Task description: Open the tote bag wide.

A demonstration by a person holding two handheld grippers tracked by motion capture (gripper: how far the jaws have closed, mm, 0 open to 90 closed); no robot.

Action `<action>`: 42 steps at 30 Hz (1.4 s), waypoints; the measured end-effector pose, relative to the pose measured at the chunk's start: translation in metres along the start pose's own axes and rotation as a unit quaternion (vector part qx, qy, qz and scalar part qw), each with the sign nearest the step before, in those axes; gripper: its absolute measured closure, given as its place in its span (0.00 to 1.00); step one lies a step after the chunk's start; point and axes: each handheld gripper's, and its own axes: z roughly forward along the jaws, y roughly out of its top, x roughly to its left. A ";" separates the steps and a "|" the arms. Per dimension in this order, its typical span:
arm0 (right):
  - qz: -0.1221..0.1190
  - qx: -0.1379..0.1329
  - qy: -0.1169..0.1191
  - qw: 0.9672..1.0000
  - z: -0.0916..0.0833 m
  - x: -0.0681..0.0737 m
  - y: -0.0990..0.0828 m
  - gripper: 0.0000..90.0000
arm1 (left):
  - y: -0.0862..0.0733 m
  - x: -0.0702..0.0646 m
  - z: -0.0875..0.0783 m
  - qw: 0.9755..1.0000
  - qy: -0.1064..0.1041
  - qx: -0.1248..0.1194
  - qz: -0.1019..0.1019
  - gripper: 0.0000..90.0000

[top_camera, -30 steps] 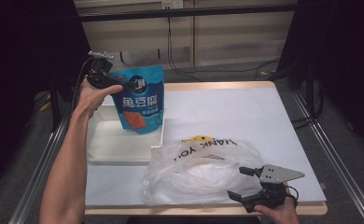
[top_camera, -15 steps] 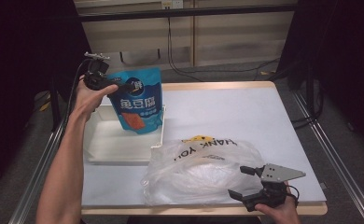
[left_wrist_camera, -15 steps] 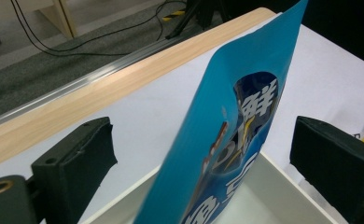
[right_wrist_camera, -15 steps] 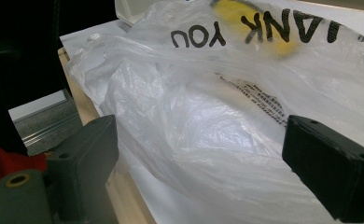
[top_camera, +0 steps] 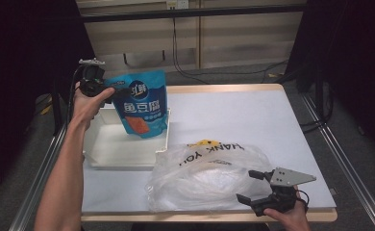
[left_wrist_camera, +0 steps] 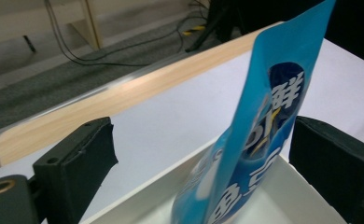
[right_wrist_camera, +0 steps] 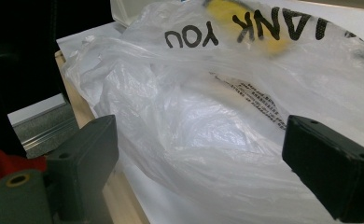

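Blue pouch (top_camera: 143,103) upright over white tray (top_camera: 109,148) at the desk's (top_camera: 253,110) left, long axis vertical, bottom edge low within the tray walls. Left gripper (top_camera: 109,91) at pouch's upper corner, jaws wide apart, pouch beside one jaw. Right gripper (top_camera: 251,186) spread wide at the near edge, facing clear plastic bag (top_camera: 202,174), contents indiscernible.

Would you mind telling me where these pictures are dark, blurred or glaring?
High view: surroundings nearly black, the table evenly lit. Left gripper view: the blue pouch is close and soft at its lower edge. Right gripper view: the plastic bag shines, its yellow print blurred.
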 end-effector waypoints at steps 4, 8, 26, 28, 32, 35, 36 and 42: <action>-0.002 0.001 0.000 1.000 0.000 0.000 0.000 0.12 | -0.005 0.000 -0.006 1.000 0.021 -0.003 0.000 0.08; -0.002 0.001 -0.002 1.000 -0.001 0.000 0.000 0.12 | -0.008 -0.007 -0.012 0.999 0.032 -0.019 0.012 0.08; -0.004 -0.006 -0.018 1.000 -0.002 0.001 0.003 0.12 | -0.033 -0.032 -0.054 0.999 0.042 -0.028 0.018 0.07; -0.003 -0.007 -0.021 1.000 -0.003 0.001 0.003 0.12 | -0.036 -0.034 -0.058 0.998 0.041 -0.038 0.019 0.07; -0.002 -0.008 -0.023 1.000 -0.004 0.000 0.003 0.12 | -0.046 -0.040 -0.068 0.997 0.039 -0.061 0.024 0.07; -0.002 -0.010 -0.026 1.000 -0.004 0.000 0.003 0.12 | -0.057 -0.045 -0.071 0.996 0.058 -0.060 0.021 0.07; -0.002 -0.011 -0.026 1.000 -0.005 0.000 0.003 0.12 | -0.061 -0.046 -0.072 0.997 0.053 -0.059 0.020 0.08; -0.001 -0.013 -0.031 0.999 -0.006 -0.002 0.004 0.13 | -0.081 -0.062 -0.070 0.997 0.037 -0.049 0.047 0.07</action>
